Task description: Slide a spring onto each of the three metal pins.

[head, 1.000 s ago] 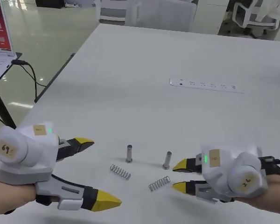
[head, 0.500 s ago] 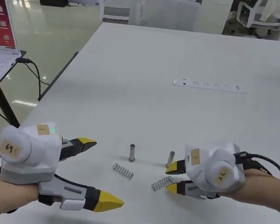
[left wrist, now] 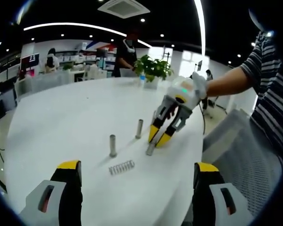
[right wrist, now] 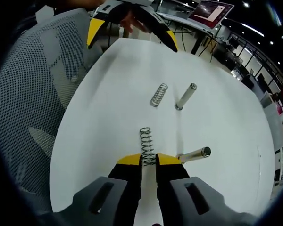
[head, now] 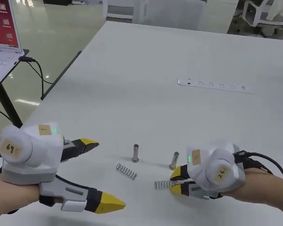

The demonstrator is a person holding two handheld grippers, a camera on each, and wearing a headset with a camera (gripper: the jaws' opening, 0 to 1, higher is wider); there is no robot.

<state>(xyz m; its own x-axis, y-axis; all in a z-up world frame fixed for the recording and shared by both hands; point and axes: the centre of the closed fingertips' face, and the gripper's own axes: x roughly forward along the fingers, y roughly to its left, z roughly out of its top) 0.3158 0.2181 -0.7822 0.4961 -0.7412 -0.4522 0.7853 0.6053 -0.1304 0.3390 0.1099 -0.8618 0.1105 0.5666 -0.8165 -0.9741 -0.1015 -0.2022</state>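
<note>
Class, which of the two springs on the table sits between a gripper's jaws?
The right spring: its end sits between the right gripper's yellow tips. The left spring lies free, apart from both grippers.

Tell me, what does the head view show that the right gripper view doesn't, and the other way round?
The head view adds the right gripper's white body from above, the hand holding it and the black cable running behind it. The right gripper view adds a mesh chair beside the table and a close look at its own jaws closed on the end of the nearer spring. Shared: that spring, the farther spring lying loose, one pin beside it, another pin near the right gripper, and the wide-open left gripper.
</note>
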